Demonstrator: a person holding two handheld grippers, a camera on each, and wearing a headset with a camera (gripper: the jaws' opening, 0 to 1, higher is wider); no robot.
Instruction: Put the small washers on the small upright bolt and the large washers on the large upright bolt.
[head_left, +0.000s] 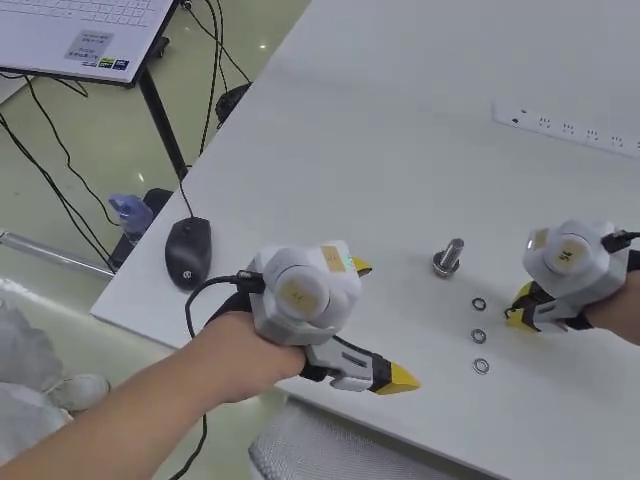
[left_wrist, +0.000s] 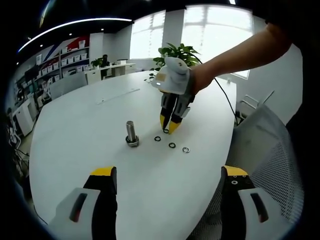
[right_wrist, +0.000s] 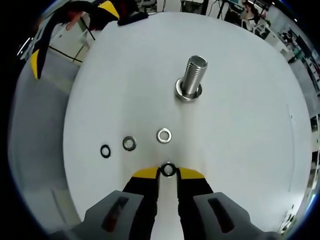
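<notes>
1. A mouse (head_left: 188, 250) lies at the left edge of the bench (head_left: 400, 120), well apart from the work.
2. The left tongs (head_left: 380, 322) are released, jaws wide.
3. The bolt (head_left: 448, 258) stands upright, head down, with nothing in its way.
4. Three washers (head_left: 478, 336) lie flat in a row near it.
5. The right tongs (head_left: 517, 307) grasp a fourth washer (right_wrist: 168, 170), which lies flat beside the row.

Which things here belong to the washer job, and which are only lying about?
For the job:
- upright bolt
- three loose washers
- fourth washer, gripped between the tips of the right gripper
- left gripper, open

Lying about:
- mouse
- laptop
- power strip
- bottle on the floor
</notes>
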